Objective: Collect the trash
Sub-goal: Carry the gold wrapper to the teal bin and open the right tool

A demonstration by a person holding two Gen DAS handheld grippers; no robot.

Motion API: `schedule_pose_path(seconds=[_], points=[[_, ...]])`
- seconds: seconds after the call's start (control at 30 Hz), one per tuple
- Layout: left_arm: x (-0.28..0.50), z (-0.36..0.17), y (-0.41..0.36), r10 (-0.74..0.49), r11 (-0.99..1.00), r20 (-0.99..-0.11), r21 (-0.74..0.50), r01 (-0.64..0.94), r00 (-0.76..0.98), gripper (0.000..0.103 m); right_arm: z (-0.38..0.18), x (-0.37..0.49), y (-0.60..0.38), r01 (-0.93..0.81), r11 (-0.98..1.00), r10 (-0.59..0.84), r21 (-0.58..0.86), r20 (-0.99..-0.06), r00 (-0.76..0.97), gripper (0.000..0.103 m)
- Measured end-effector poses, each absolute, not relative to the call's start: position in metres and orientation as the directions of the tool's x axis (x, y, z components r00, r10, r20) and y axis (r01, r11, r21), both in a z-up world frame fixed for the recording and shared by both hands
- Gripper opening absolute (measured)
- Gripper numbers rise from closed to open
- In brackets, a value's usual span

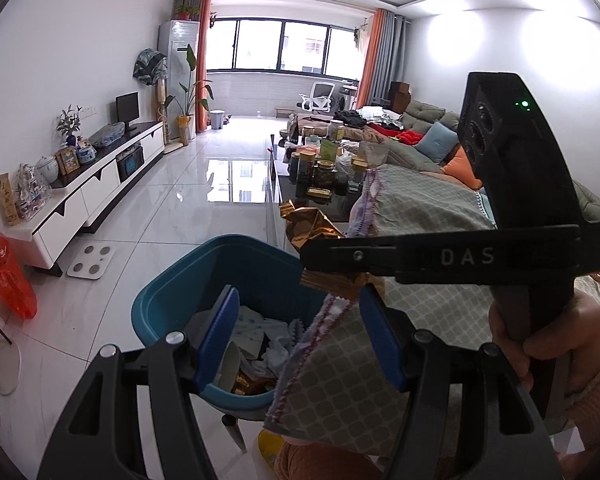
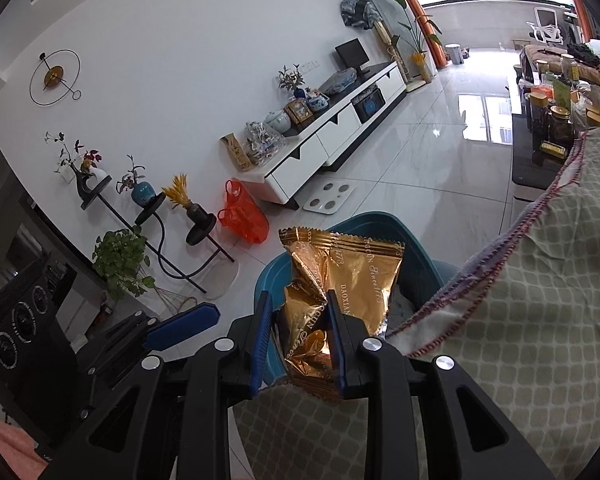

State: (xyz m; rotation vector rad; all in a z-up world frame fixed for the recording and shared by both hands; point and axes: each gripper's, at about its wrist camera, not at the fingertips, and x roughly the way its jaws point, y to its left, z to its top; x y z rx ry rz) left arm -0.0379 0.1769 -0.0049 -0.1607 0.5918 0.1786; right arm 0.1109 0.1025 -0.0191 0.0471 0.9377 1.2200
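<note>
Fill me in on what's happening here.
A person is collecting trash with a gripper in each hand. The right gripper is shut on a crumpled gold snack wrapper, holding it near the blue bin, which already holds paper scraps. The left gripper is open and empty beside the bin.

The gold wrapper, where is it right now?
The gold wrapper is pinched in the right claw, in the middle of the right wrist view. It hangs just above the blue bin, beside the checked cloth.
</note>
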Motion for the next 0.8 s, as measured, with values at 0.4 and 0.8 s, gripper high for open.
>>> schedule_pose_path(seconds=[0.4,0.8], points=[[-0.036,-0.006,0.182,0.145,0.965,-0.577,-0.097,-0.244,0.804,0.064,-0.027,0.114,0.123,-0.777,0.401,0.786,0.486,-0.617,0.019,0.027],[-0.037,-0.01,0.197,0.161,0.958,-0.584,-0.103,-0.269,0.795,0.063,-0.033,0.119,0.142,-0.774,0.405,0.764,0.486,-0.646,-0.006,0.03]])
